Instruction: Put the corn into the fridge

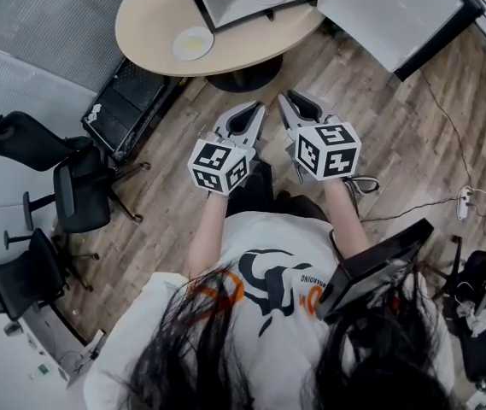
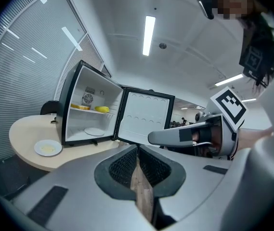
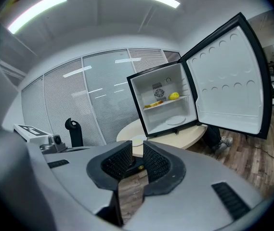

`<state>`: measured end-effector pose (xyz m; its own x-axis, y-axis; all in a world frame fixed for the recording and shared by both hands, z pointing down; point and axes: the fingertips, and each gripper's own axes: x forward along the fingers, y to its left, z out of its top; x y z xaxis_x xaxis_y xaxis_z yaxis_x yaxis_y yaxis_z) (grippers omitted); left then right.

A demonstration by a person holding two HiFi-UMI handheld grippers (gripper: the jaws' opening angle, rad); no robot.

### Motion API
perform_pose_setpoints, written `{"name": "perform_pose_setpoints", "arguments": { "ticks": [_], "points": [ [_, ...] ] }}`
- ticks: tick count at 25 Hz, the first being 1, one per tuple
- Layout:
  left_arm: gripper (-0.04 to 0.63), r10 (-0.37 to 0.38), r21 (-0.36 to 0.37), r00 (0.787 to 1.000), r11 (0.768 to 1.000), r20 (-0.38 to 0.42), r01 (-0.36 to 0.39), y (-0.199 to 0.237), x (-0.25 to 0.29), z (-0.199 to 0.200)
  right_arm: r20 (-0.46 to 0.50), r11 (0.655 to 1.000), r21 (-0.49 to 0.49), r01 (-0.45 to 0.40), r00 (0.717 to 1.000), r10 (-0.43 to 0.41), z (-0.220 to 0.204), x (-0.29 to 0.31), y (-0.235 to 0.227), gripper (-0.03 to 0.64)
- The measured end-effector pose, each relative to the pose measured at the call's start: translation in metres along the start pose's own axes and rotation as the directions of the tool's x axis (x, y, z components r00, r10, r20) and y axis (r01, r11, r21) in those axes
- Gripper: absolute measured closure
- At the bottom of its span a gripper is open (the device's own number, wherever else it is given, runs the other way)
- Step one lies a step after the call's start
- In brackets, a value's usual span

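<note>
Two yellow things lie on the top shelf (image 3: 165, 103) of the fridge (image 3: 175, 83). The long one, at the left end of the shelf, looks to me like the corn (image 3: 154, 103). The round one (image 3: 174, 96) sits near the right end, apart from the corn. Both are too small for me to say more.

A white plate (image 3: 176, 120) lies on the fridge's bottom. The door (image 3: 226, 81) stands wide open, swung out to the right.

The fridge stands on a round table (image 1: 149, 24), by its far edge. A small plate (image 1: 193, 43) sits near the table's front edge, left of the fridge.

I hold both grippers side by side, low over the wood floor (image 1: 396, 126), in front of the table and away from it. They point toward the fridge. The left gripper (image 1: 259, 107) has its jaws pressed together, and nothing is between them. The right gripper (image 1: 283, 98) has its jaws pressed together too, also with nothing in them.

Black chairs (image 1: 72, 195) stand off to the left, beside the table.
</note>
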<state>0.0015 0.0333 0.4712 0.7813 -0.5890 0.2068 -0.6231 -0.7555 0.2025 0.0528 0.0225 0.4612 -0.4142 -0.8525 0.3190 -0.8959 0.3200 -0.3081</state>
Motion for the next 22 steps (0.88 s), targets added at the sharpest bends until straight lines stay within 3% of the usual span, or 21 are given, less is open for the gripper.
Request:
{"name": "perform_pose_setpoints", "arguments": {
  "ticks": [22],
  "points": [
    [0.583, 0.09, 0.002, 0.996, 0.996, -0.005, -0.09, 0.012, -0.031, -0.007, -0.043, 0.997, -0.017, -0.069, 0.997, 0.069, -0.015, 0.012, 0.018, 0.548]
  ]
}}
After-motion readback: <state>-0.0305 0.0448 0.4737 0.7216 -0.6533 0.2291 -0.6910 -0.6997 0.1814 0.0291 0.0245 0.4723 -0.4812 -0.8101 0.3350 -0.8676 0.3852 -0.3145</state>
